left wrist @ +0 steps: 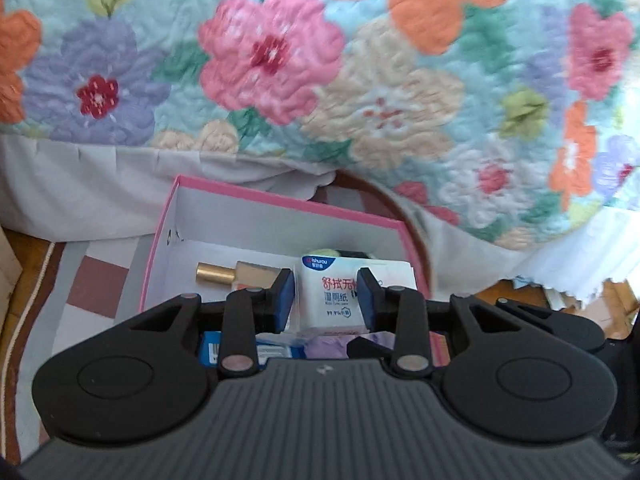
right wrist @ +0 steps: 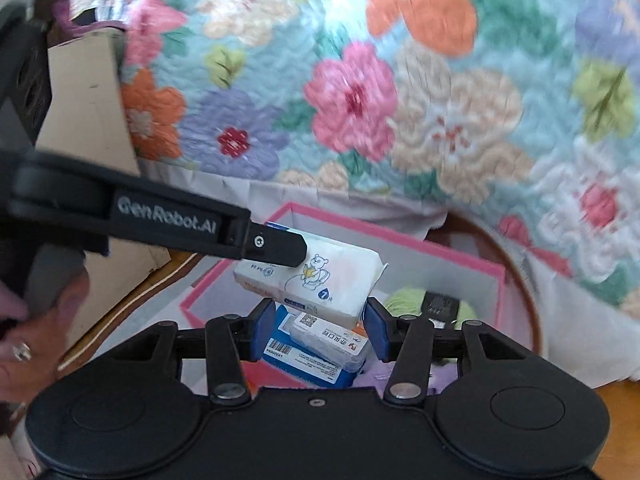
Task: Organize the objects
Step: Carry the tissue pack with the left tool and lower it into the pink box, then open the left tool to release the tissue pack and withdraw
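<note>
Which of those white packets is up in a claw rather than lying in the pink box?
The bear-printed wipes packet, pinched by the left claw; the other white packet lies on the blue box.

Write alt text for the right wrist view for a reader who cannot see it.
The left gripper holds a white wipes pack above a pink box of packets, between the right gripper's empty blue pads. A floral quilt fills the background.

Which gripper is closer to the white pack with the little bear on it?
Left. The left gripper is clamped on the bear pack; the right gripper sits just below it, empty.
</note>
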`<action>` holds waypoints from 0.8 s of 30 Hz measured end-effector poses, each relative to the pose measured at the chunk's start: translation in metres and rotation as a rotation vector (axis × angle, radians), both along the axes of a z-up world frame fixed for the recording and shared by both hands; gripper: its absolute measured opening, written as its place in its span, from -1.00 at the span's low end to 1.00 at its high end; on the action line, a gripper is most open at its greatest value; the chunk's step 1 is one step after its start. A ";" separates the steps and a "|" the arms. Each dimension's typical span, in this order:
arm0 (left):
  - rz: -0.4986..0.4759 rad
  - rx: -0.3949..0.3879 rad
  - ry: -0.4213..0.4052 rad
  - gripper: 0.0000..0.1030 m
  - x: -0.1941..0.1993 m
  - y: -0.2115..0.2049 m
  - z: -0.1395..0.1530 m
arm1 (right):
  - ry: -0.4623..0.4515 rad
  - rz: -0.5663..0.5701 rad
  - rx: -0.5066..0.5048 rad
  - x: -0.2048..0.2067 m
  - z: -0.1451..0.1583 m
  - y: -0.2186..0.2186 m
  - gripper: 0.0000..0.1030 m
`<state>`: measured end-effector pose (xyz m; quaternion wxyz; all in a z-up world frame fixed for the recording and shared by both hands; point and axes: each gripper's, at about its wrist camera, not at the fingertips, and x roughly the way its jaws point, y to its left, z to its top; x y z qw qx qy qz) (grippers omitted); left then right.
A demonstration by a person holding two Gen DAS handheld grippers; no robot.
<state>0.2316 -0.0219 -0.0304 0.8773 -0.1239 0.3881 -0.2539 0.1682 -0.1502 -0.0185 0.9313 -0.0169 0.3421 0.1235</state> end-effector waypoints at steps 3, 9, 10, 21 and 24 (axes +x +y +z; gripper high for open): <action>0.003 0.018 0.064 -0.37 0.027 -0.009 -0.024 | 0.079 -0.012 0.059 0.028 -0.020 -0.011 0.06; 0.014 0.053 0.169 -0.38 0.056 -0.015 -0.067 | 0.204 -0.020 0.126 0.059 -0.063 -0.019 -0.01; 0.016 0.046 0.184 -0.38 0.058 -0.014 -0.073 | 0.211 -0.020 0.119 0.062 -0.067 -0.017 -0.01; 0.026 0.130 0.190 -0.37 0.066 -0.014 -0.075 | 0.240 -0.036 0.072 0.078 -0.083 -0.020 0.01; 0.023 0.135 0.192 -0.37 0.058 -0.007 -0.061 | 0.242 -0.034 0.103 0.070 -0.078 -0.023 0.01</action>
